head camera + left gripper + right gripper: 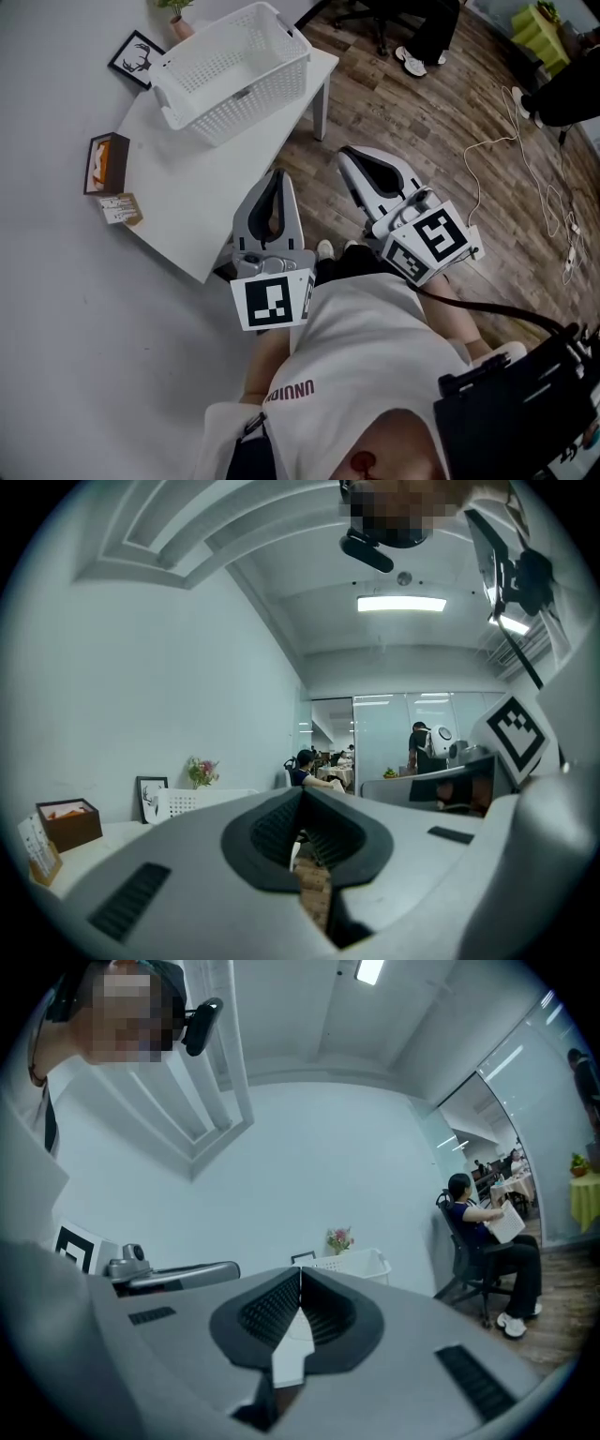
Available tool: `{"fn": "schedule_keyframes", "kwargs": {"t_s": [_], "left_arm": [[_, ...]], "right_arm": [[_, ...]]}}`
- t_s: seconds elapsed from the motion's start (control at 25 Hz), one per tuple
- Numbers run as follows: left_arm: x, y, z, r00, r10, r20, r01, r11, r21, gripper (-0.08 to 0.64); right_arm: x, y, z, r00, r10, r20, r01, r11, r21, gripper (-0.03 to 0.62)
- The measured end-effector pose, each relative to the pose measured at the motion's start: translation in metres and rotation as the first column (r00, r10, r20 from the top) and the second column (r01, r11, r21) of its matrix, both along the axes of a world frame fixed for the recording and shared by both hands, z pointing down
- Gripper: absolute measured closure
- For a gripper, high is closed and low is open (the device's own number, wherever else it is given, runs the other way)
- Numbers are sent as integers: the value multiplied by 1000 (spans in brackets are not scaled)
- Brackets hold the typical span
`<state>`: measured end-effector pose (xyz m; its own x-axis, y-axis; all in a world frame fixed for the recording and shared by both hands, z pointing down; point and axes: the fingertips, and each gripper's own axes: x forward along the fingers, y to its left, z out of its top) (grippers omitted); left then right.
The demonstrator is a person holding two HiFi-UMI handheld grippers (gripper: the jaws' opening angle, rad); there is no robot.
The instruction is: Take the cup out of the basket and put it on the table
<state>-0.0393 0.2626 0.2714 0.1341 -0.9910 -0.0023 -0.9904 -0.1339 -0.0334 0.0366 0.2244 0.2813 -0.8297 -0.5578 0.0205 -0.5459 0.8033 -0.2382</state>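
The white lattice basket (232, 67) stands on the far end of the white table (187, 192). It also appears small in the left gripper view, basket (192, 802), and in the right gripper view, basket (352, 1262). No cup shows in any view. Both grippers hang off the table's near right side, above the wooden floor. My left gripper (277, 174) is shut with nothing between its jaws, left gripper (302, 797). My right gripper (345, 153) is also shut and empty, right gripper (300, 1271). Both point towards the basket from well short of it.
On the table's left side lie a brown box (106, 161) and a small card (119, 208). A framed picture (136, 58) and a potted plant (178, 19) stand against the wall. A seated person's feet (412, 61) and loose cables (553, 206) are on the floor to the right.
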Motion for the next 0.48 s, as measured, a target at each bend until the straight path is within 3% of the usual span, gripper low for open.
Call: {"fn": "schedule_keyframes", "kwargs": {"t_s": [0.48], "left_arm": [[-14,-15,10,1000,14,-4,-14,1000,-7,548]], "right_arm": [[-3,-21,11,998,55,11,-55,998,-24,572]]}}
